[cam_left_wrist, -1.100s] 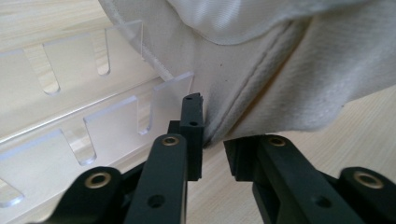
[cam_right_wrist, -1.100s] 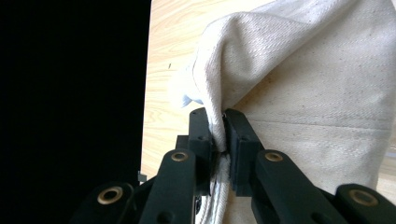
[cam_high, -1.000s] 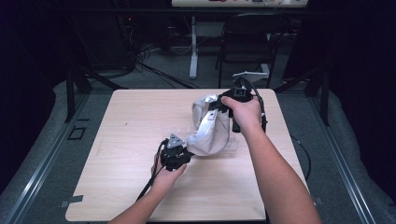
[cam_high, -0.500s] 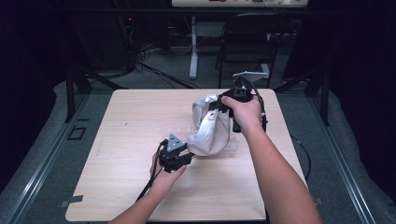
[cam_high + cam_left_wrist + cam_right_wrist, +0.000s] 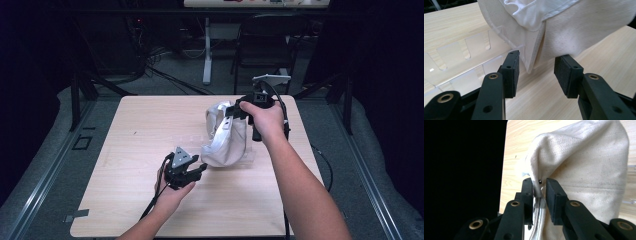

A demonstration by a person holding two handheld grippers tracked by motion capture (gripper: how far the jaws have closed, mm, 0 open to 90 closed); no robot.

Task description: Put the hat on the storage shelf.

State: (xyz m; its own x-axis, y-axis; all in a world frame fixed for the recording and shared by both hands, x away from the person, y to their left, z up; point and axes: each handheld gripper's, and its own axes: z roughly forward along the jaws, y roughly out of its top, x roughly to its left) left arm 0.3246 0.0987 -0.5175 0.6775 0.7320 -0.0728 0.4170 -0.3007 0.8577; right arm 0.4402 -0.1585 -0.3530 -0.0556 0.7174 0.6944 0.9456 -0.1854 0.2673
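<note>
A cream canvas cloth (image 5: 227,142) lies bunched right of the table's middle, its upper end lifted. My right gripper (image 5: 231,111) holds that end up, shut on a fold of the cloth (image 5: 586,157); the jaws (image 5: 539,187) pinch the fabric's edge between their pads. My left gripper (image 5: 200,169) hovers low at the cloth's near left corner and is open. In the left gripper view the stiff lower corner of the cloth (image 5: 574,30) hangs just beyond the gap of the left gripper (image 5: 536,67), touching neither pad.
A clear plastic sheet (image 5: 461,50) with cut slots lies flat on the wooden table (image 5: 125,130) under the cloth. The table's left half is bare wood. A chair (image 5: 265,45) and floor cables stand beyond the far edge.
My left gripper has eased very slightly back toward the person. The right gripper and the lifted cloth have held still.
</note>
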